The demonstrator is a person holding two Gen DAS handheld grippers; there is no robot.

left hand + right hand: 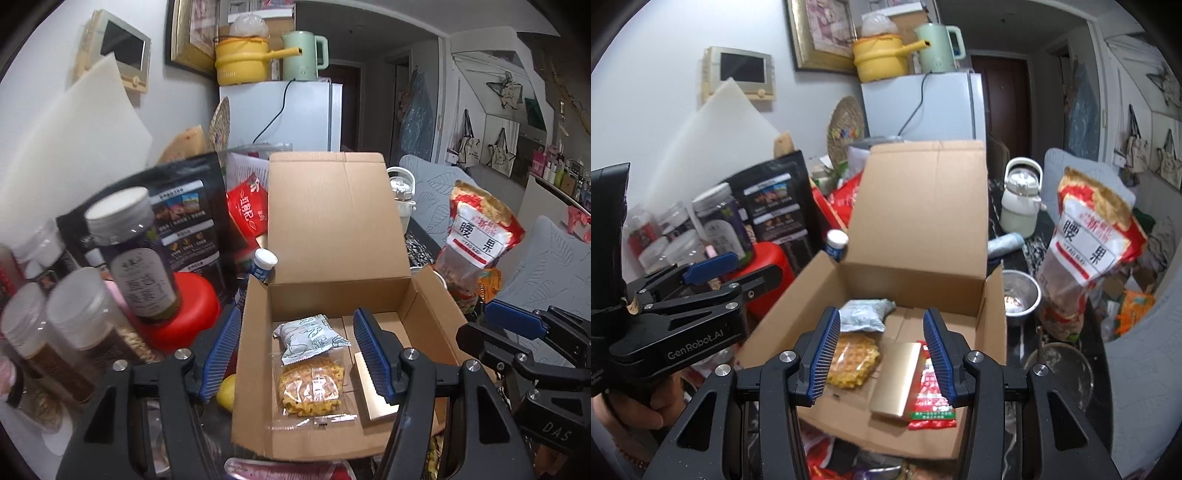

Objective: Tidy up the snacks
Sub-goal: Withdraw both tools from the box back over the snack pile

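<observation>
Snacks lie in the open brown cardboard box [916, 258]: a clear-wrapped yellow waffle [853, 360], a grey-white foil packet [862, 314], a flat gold box [895, 378] and, I think, a red sachet [932, 402]. My right gripper [881, 356] and left gripper [295, 354] hover spread wide, empty. I should lower squarely and pinch one item, sparing the waffle.

I see a plain brown cardboard box [332, 229]. Inside it, the waffle snack [310, 387] is yellow with a grid pattern, under clear wrap. The small packet [308, 338] is pale grey-green with drawn outlines. The flat box [895, 380] is gold, and the sachet [932, 402] beside it is red and green. My grippers have blue ribbed pads [371, 350] on black frames. The cashew bag [1089, 236] is red and white.
</observation>
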